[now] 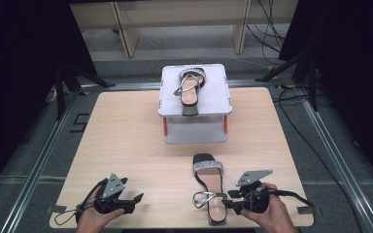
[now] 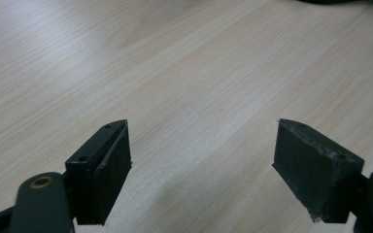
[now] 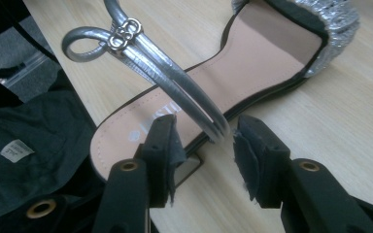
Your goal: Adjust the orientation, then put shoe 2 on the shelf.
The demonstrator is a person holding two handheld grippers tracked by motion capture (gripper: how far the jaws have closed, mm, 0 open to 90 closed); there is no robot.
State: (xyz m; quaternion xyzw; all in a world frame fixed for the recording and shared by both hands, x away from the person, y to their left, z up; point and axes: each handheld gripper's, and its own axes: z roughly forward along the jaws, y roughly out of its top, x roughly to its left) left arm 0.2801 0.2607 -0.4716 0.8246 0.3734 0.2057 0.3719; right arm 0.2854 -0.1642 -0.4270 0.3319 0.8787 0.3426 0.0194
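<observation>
We are working on the sandal point(image 1: 210, 187) lying near the front edge of the table point(image 1: 126, 141), at about five o'clock from the table's middle, its glittery toe band pointing away from us. Our right gripper point(image 1: 232, 200) comes at it from three o'clock, and in the right gripper view its jaws stand at a middling gap around the sandal's edge and the foot of the silver strap point(image 3: 175, 80); the pads point(image 3: 167, 145) do not yet seem to press, so we count nothing as held. To do this well, we judge we should seat the pads squarely on the sole's rim rather than on the thin strap, which would likely slip or bend, then close firmly before lifting. Our left gripper point(image 1: 128, 201) rests at seven o'clock over bare wood, jaws wide apart with nothing between them. At twelve o'clock stands a white stand point(image 1: 194, 104) with the matching sandal point(image 1: 190, 87) on its top shelf. The stretch between the near sandal and the stand is open; the strap loop on the sandal's far side could snag.
</observation>
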